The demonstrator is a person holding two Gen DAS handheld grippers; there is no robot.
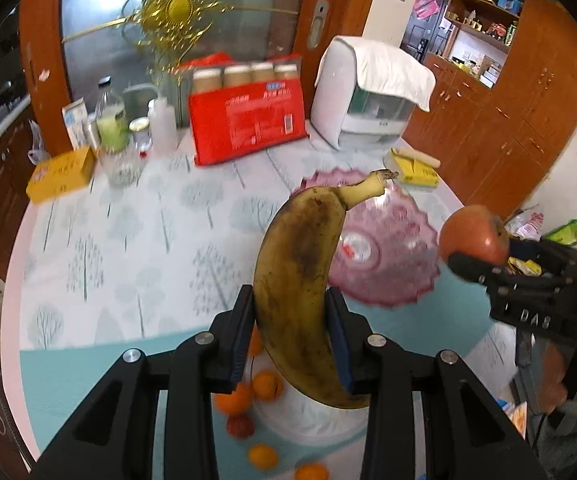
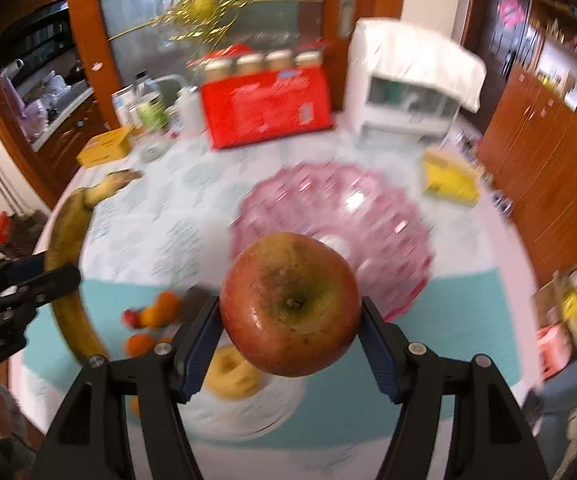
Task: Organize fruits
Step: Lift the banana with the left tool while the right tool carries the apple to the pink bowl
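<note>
My left gripper [image 1: 290, 312] is shut on a brown-spotted banana [image 1: 300, 280] and holds it upright above the table, stem up. My right gripper [image 2: 290, 320] is shut on a red-yellow apple [image 2: 290, 304], held above the table. The apple [image 1: 474, 240] and right gripper also show at the right of the left wrist view. The banana [image 2: 68, 248] shows at the left of the right wrist view. A pink glass bowl [image 1: 392, 248] sits on the table beyond both, also in the right wrist view [image 2: 388, 216]. Small oranges [image 1: 266, 386] and a red fruit [image 1: 240, 426] lie below.
A white plate [image 2: 248, 412] with a yellow fruit [image 2: 230, 372] lies under the right gripper. At the table's back stand a red package [image 1: 248, 120], a white appliance [image 1: 352, 96], bottles [image 1: 110, 120] and yellow boxes [image 1: 62, 174]. Wooden cabinets [image 1: 508, 120] stand at right.
</note>
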